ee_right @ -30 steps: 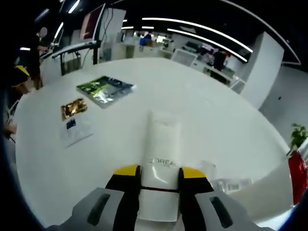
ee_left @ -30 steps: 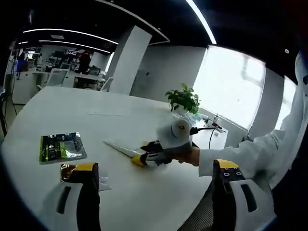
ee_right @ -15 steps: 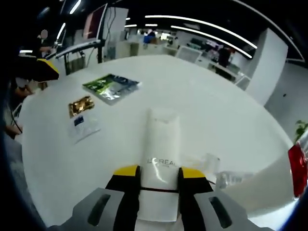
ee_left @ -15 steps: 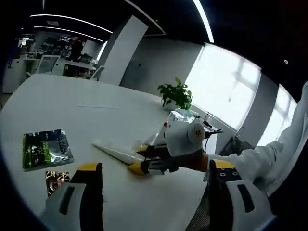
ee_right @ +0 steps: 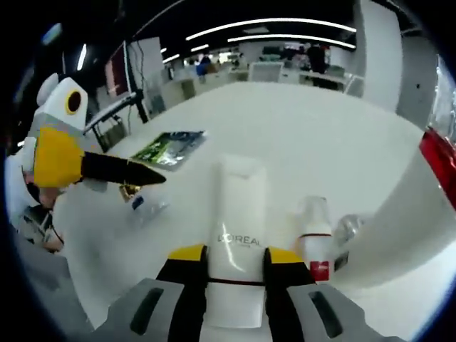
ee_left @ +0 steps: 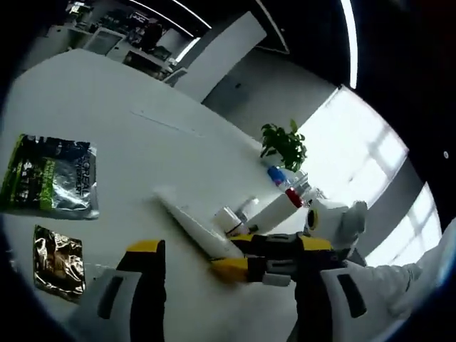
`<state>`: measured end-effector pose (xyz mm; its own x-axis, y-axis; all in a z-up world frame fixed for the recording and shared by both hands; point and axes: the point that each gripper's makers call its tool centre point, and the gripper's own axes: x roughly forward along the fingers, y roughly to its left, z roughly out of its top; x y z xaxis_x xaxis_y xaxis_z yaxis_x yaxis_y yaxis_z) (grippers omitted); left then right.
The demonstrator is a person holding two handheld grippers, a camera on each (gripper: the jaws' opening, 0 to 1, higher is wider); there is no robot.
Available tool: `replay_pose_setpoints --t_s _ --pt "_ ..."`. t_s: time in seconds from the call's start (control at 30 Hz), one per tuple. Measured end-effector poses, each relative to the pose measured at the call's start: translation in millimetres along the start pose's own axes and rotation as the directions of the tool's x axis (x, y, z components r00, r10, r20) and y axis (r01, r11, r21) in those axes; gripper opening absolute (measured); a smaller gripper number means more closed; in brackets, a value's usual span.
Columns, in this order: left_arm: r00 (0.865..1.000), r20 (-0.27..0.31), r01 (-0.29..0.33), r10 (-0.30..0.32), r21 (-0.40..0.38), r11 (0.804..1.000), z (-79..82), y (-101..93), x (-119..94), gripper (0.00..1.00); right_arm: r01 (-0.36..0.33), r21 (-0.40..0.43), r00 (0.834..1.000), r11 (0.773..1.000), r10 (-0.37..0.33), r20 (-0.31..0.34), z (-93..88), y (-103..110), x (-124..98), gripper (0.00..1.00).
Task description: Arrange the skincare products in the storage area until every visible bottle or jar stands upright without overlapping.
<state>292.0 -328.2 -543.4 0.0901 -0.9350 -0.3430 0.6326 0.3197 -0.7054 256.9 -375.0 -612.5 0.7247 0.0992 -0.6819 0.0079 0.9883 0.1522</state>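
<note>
One white L'Oréal tube. One small white bottle with red label. One large white bottle with red cap. One green sachet. One gold sachet. One potted plant.

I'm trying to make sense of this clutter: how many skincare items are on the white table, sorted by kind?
Tubes: 1, the white tube held in the right gripper.
Bottles: 3, the large white bottle, small white bottle and small clear bottle.
Flat packets: 3, the green packet, gold packet and clear packet.
Total: 7.
</note>
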Motion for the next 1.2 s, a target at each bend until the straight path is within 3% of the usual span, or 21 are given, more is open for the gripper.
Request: replay_pose_setpoints --t_s 0.03,0.23,0.37,0.53,0.87,1.1,1.2 --pt "1.000 0.006 -0.005 0.005 -0.041 0.999 0.9 2.3 5 0.66 -0.003 0.012 1.000 1.000 0.003 -0.001 -1.3 1 -2 0.23" --pt "0.999 -0.017 -0.047 0.046 -0.089 0.995 -4.8 18.3 25 0.53 -0.025 0.062 1.000 0.998 0.025 0.003 -5.2 4 -7 0.23" --pt "0.999 -0.007 -0.042 0.041 -0.159 0.986 -5.0 19.0 34 0.44 -0.038 0.097 0.999 0.995 0.037 0.008 -5.5 5 -8 0.23" --pt "0.997 -0.043 -0.072 0.065 -0.194 0.978 -11.3 26.1 43 0.38 -0.056 0.127 0.998 0.990 0.055 0.010 -5.6 7 -9 0.23" --pt "0.994 -0.081 -0.088 0.074 -0.190 0.978 -13.3 23.8 63 0.28 -0.115 0.206 0.993 0.972 0.112 0.025 -6.9 16 -13 0.23" --pt "0.987 -0.110 -0.135 0.116 -0.188 0.973 -17.2 34.4 59 0.17 -0.130 0.182 0.991 0.975 0.125 0.041 -3.8 22 -17 0.23" --pt "0.988 -0.116 -0.123 0.101 -0.193 0.974 -17.3 34.9 57 0.17 -0.118 0.140 0.993 0.983 0.114 0.036 -3.2 24 -16 0.23"
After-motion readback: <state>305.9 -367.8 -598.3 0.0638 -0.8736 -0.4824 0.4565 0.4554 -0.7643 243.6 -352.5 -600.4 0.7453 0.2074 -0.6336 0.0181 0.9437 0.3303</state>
